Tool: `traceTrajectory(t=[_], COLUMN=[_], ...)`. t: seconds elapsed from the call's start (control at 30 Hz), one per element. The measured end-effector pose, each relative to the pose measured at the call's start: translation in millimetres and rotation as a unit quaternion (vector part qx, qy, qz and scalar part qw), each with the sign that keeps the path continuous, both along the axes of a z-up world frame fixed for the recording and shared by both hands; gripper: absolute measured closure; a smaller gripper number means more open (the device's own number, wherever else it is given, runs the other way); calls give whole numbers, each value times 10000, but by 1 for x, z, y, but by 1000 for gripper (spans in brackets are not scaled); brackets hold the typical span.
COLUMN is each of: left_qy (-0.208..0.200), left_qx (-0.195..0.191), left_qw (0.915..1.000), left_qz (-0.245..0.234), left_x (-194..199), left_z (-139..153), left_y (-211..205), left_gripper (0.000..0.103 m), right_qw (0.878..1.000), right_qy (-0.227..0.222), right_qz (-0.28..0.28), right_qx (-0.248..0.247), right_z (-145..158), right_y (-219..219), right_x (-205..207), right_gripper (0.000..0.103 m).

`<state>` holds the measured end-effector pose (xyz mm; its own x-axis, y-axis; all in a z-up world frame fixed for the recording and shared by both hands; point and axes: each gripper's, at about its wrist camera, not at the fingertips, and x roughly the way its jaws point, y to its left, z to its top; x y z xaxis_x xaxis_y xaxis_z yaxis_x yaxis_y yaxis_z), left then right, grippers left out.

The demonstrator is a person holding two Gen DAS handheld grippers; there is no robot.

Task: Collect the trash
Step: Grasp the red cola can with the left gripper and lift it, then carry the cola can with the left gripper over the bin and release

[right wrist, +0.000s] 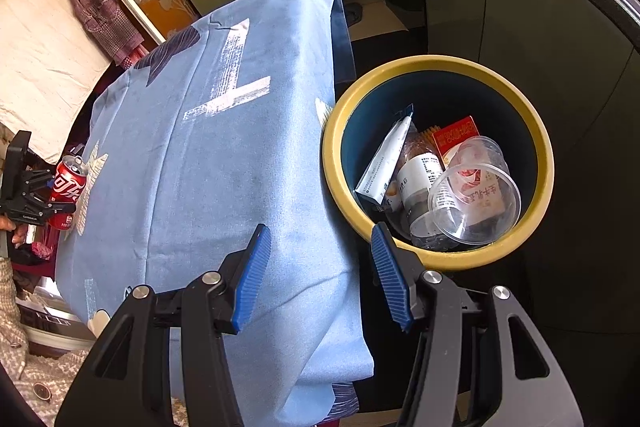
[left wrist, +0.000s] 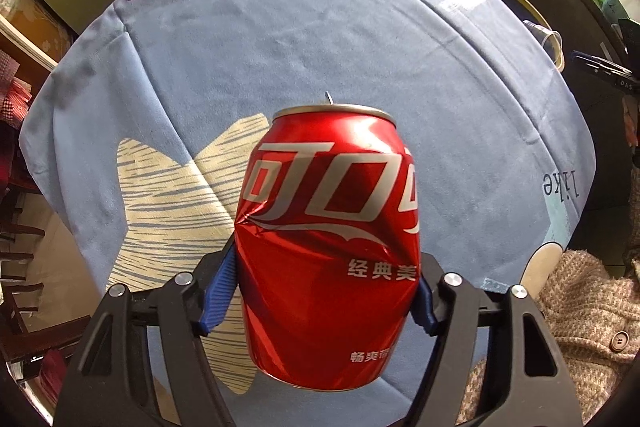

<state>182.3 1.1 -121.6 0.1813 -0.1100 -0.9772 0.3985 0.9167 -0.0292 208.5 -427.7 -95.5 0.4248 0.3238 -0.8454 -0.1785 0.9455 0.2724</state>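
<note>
Trash is what I'm after, and the biggest thing before me is the table (right wrist: 208, 163), draped in a blue cloth (left wrist: 320, 47) printed with stars. Off its right edge, on the floor, stands my bin (right wrist: 544, 163), dark inside with a yellow rim. It already holds a clear cup (right wrist: 476, 195), a white tube (right wrist: 384, 163), a bottle (right wrist: 420, 183) and a red packet (right wrist: 456, 135), all heaped together.

On the far left of the table, seen from my right wrist, is the can (left wrist: 328, 247): red, dented at its waist, its top open. My left gripper (left wrist: 324, 287) is clamped on it, the blue pads (left wrist: 222, 291) pressing its crumpled sides low down, and the can is upright between them over a pale star. Whether its base touches the cloth I cannot tell.

My right gripper (right wrist: 320, 267) holds nothing. Its jaws stand apart over the near right edge of the table, the left pad above the cloth and the right pad overlapping the bin's near rim in view.

My knitted sleeve (left wrist: 592, 327) shows at the right of the left view.
</note>
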Motion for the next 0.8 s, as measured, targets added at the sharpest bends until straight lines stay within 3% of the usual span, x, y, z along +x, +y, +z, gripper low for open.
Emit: traceTrajectory(t=[0.2,0.5,0.67,0.8], left_qy=[-314,-509,-278,-158], left_qx=[-200,-700,-872,-731], left_qw=[9986,9831,9709,9689], left_qz=[-365,-1613,-2213,-2359], left_x=[0,34,70,107], left_z=[34,74,69,40], left_y=[-40,-189,-298,-373], left_gripper=[36,36,36,36], right_qw=[9992,9941,9911,9885], right_qy=[-311,-679,-741,-725], right_qz=[-239,-812,-1026,-1199], right_qx=[85,222,415,567], right_z=[18,29,27,22], right_y=[-11,-51,-74,-90], right_x=[-21,-73,-96,-115], right_gripper=[50,48,48,48])
